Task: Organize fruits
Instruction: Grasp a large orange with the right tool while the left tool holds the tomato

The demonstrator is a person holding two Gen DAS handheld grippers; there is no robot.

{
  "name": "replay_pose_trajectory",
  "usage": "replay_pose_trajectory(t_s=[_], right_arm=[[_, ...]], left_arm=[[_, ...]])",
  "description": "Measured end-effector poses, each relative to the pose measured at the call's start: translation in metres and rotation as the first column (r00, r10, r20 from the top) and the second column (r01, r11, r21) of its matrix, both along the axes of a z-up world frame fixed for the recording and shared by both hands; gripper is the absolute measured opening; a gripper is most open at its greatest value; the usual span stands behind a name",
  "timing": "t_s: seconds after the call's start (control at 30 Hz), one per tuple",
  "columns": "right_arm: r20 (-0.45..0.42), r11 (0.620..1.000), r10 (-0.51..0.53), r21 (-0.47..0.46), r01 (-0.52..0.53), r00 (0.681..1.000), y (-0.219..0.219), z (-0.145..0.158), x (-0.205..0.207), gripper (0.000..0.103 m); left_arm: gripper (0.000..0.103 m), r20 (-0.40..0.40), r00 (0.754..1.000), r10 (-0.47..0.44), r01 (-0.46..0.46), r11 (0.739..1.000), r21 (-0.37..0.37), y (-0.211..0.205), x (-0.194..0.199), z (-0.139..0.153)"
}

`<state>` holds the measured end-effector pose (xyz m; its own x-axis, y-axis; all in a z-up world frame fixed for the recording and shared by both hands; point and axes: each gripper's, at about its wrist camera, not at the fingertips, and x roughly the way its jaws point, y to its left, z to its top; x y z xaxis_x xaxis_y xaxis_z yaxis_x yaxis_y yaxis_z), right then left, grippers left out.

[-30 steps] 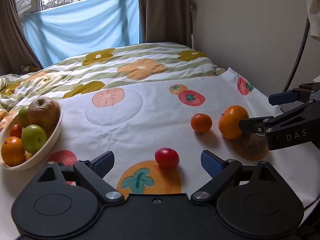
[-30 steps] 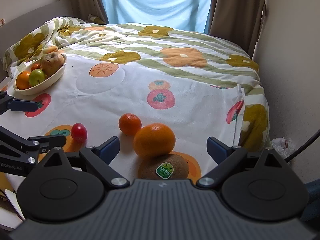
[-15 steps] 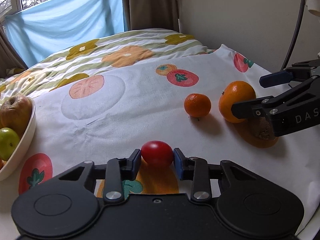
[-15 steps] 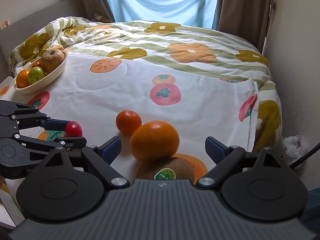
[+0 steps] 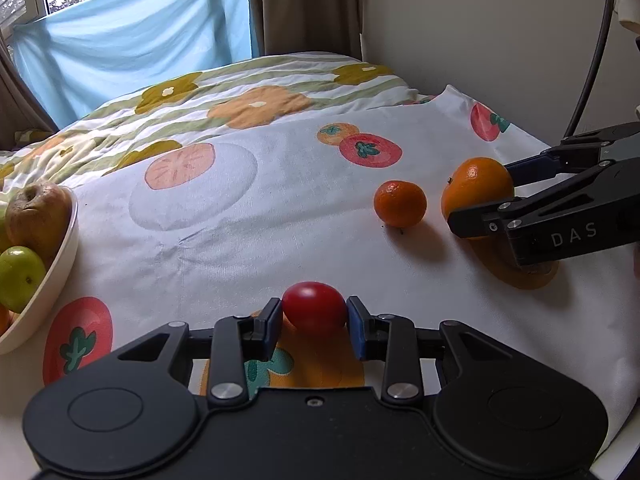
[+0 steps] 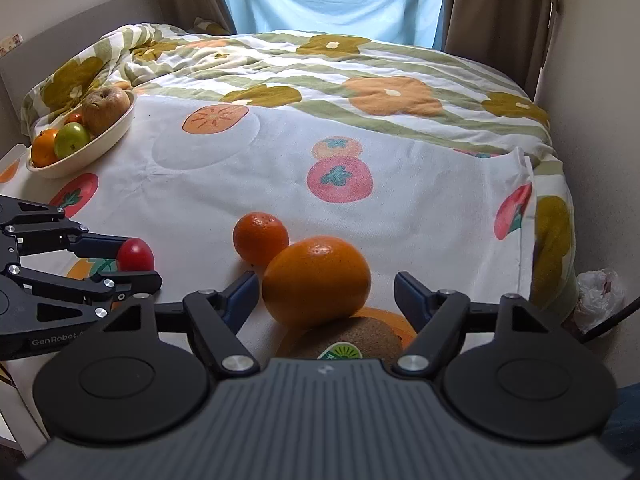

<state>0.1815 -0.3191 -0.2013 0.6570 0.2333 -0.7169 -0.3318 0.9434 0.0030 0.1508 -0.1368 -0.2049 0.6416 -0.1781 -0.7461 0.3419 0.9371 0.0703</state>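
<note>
My left gripper [image 5: 315,314] is shut on a small red tomato [image 5: 315,305] that rests on the fruit-print cloth; in the right wrist view the same gripper [image 6: 138,262] pinches the tomato [image 6: 136,254]. My right gripper [image 6: 325,286] has its jaws closing around a large orange [image 6: 316,282], with gaps still showing at both pads. A kiwi [image 6: 352,338] with a green sticker lies just under that orange. A small mandarin [image 6: 261,243] sits loose to its left. The cream bowl [image 6: 100,144] at far left holds a brown apple, a green apple and an orange.
The cloth lies on a bed with a rumpled floral quilt [image 6: 280,64] behind it. A wall runs close along the right, with a crumpled plastic bag [image 6: 600,296] on the floor by the bed's edge. A dark cable [image 5: 592,60] hangs near the right gripper.
My left jaws closed onto the tomato and have held it since. My right gripper sank slightly toward the large orange and its jaws have narrowed around it.
</note>
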Motion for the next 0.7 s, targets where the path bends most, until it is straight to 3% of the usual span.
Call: replay_pose_trajectory(t_s=[0.1, 0.43, 0.7], right_arm=[[-0.006, 1.000, 0.015, 0.003, -0.015, 1.000, 0.001, -0.003, 0.001, 0.074], [0.033, 1.000, 0.012, 0.003, -0.012, 0.999, 0.003, -0.001, -0.009, 0.073], [0.076, 0.999, -0.013, 0.041, 0.010, 0.997, 0.005, 0.025, -0.017, 0.073]], left_arm=[[0.038, -0.002, 1.000, 0.008, -0.008, 1.000, 0.000, 0.002, -0.001, 0.000], [0.038, 0.028, 0.998, 0.058, -0.058, 0.998, -0.007, 0.009, -0.007, 0.012], [0.038, 0.079, 0.993, 0.092, -0.091, 0.996, -0.023, 0.018, -0.017, 0.043]])
